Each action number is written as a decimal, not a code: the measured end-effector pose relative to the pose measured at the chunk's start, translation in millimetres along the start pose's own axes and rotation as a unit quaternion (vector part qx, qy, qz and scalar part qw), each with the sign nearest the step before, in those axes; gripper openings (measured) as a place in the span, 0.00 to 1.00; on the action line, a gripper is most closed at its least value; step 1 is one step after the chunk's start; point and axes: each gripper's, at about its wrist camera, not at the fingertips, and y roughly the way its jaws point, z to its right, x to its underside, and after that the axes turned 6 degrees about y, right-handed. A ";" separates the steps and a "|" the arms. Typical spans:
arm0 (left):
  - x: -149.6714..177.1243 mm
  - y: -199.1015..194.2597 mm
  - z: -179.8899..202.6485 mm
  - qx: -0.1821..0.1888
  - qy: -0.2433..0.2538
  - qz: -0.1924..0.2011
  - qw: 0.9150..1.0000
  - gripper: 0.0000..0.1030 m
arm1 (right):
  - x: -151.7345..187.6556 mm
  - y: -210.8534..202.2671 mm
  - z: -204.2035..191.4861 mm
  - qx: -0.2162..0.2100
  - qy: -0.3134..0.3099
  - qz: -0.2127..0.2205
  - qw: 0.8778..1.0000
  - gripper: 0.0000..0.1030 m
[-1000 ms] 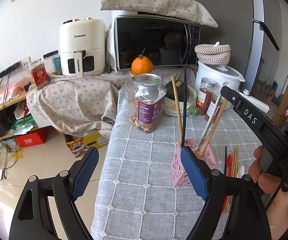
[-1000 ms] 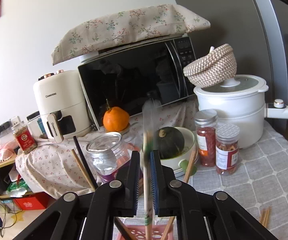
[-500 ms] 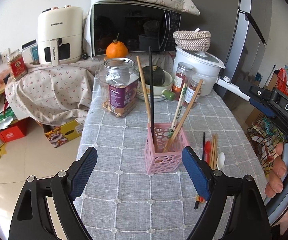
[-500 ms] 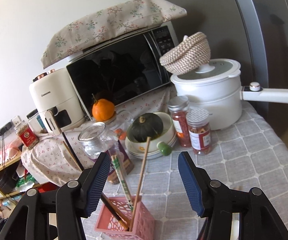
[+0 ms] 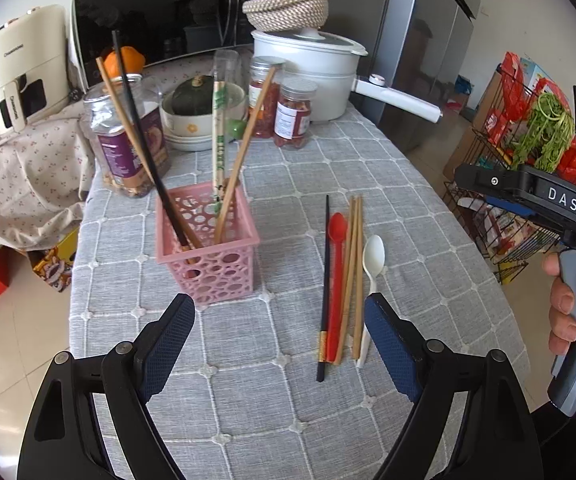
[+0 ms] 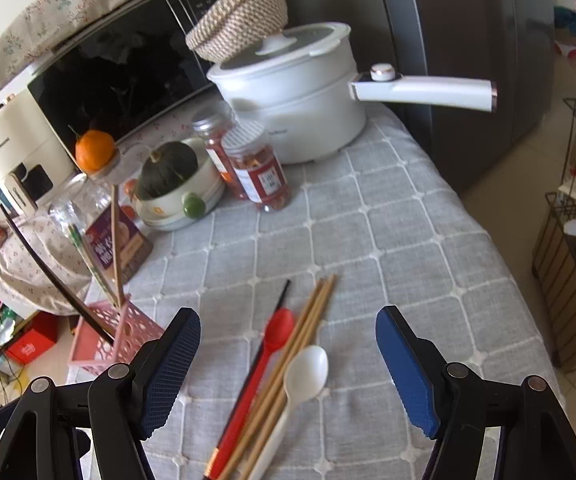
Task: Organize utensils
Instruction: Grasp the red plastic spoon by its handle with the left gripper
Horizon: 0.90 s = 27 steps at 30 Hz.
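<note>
A pink perforated basket (image 5: 207,246) stands on the grey checked tablecloth (image 5: 271,392) and holds several upright chopsticks (image 5: 243,152), black, wooden and one paper-wrapped. Right of it lie a black chopstick (image 5: 325,280), a red spoon (image 5: 336,276), wooden chopsticks (image 5: 355,272) and a white spoon (image 5: 371,276). My left gripper (image 5: 279,344) is open and empty, near the table's front edge. My right gripper (image 6: 288,372) is open and empty, above the white spoon (image 6: 302,372) and red spoon (image 6: 273,340). The basket (image 6: 107,340) shows at its lower left.
At the back stand a white pot (image 5: 308,72) with a long handle, two red spice jars (image 5: 294,118), a bowl with a green squash (image 5: 195,104), a large jar (image 5: 127,140), a microwave (image 5: 159,12). A wire rack (image 6: 572,240) stands right of the table.
My right gripper opened and let go of the paper-wrapped chopsticks into the basket, then moved right over the loose utensils. My left gripper pulled back and rose.
</note>
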 end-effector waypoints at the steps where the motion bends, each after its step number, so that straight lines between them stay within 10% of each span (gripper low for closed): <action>1: -2.3 5.2 7.0 0.009 0.006 -0.011 1.000 0.86 | 0.7 1.9 7.0 0.006 0.000 -0.013 1.000 0.75; 15: -64.3 125.4 69.3 0.022 0.029 -0.135 0.990 0.16 | -0.2 16.8 87.2 0.030 0.050 -0.103 0.993 0.75; 27: -78.2 193.8 64.4 -0.010 0.031 -0.207 0.978 0.08 | -2.8 25.1 94.7 0.026 0.048 -0.119 0.991 0.75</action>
